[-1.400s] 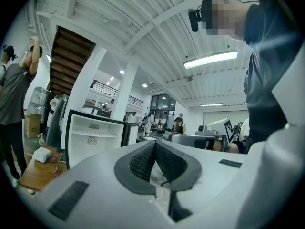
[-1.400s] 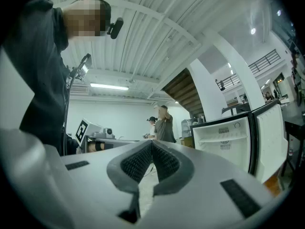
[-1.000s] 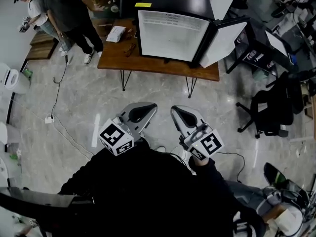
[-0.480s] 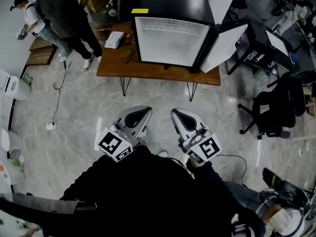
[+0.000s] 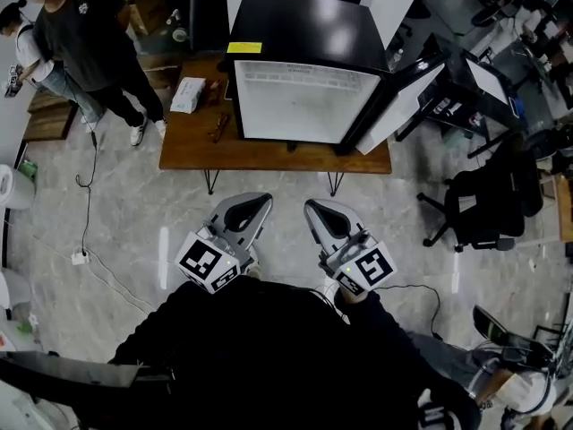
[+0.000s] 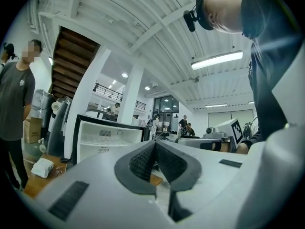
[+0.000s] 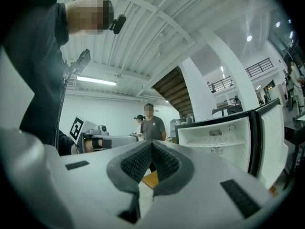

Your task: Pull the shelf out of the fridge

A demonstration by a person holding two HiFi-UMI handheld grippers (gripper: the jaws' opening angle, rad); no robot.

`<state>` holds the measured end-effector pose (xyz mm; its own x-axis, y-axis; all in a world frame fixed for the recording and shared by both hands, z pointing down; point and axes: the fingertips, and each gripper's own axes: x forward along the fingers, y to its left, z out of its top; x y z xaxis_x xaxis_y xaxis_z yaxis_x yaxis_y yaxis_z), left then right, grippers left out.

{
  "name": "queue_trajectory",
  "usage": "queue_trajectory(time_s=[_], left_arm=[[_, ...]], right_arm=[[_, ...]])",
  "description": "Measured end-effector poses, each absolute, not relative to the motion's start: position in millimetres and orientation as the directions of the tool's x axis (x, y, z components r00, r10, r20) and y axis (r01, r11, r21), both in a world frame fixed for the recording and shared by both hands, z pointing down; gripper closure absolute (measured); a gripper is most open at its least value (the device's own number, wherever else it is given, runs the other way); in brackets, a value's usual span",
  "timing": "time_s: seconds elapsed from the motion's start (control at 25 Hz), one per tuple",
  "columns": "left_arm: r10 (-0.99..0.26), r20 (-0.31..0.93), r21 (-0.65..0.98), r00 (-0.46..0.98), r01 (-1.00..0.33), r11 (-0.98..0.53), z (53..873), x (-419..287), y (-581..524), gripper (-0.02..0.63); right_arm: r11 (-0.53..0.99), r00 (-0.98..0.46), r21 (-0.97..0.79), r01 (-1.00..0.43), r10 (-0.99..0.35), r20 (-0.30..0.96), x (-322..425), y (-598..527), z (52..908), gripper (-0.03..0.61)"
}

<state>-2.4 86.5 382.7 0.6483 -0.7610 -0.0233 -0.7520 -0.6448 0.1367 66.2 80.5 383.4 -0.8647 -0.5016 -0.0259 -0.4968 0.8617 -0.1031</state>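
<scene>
While the person holds both tools close to the body, the left gripper [image 5: 253, 206] and the right gripper [image 5: 315, 210] point forward side by side over the pale stone floor [image 5: 170, 200], well short of the desk [image 5: 269, 155]. Each pair of jaws is pressed together with nothing between them (in each gripper's own view the dark ribbed pads [image 6: 141, 162] meet at the tip).

Farther on, the wooden desk stands on thin metal legs and carries a black fridge [image 5: 309, 25]. Its door [image 5: 405, 95] is swung open to the right, so the white inside faces the grippers. The shelf [image 7: 216, 143] sits across that white inside, fully within the fridge and well apart from both grippers. A white packet [image 5: 186, 95] lies on the desk just left of the fridge.

Beyond the desk's left end a person in a dark shirt [image 5: 85, 30] stands on the floor, and a black office chair [image 5: 479, 200] stands off to the right.
</scene>
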Motion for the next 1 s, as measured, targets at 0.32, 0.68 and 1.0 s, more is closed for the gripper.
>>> queue_trajectory(time_s=[0.32, 0.68, 1.0], left_arm=[[-0.733, -0.031, 0.141, 0.68, -0.723, -0.677, 389, -50, 8, 0.607], [-0.716, -0.025, 0.163, 0.697, -0.704, -0.691, 409, -72, -48, 0.607], [-0.75, -0.007, 0.151, 0.662, -0.74, -0.655, 422, -60, -118, 0.607]], right_arm=[[0.814, -0.82, -0.111, -0.571, -0.573, 0.012, 20, 11, 393, 0.572], [0.76, -0.775, -0.179, -0.625, -0.632, 0.02, -1, -40, 411, 0.571], [0.605, -0.681, -0.47, -0.642, -0.732, -0.014, 35, -132, 447, 0.569]])
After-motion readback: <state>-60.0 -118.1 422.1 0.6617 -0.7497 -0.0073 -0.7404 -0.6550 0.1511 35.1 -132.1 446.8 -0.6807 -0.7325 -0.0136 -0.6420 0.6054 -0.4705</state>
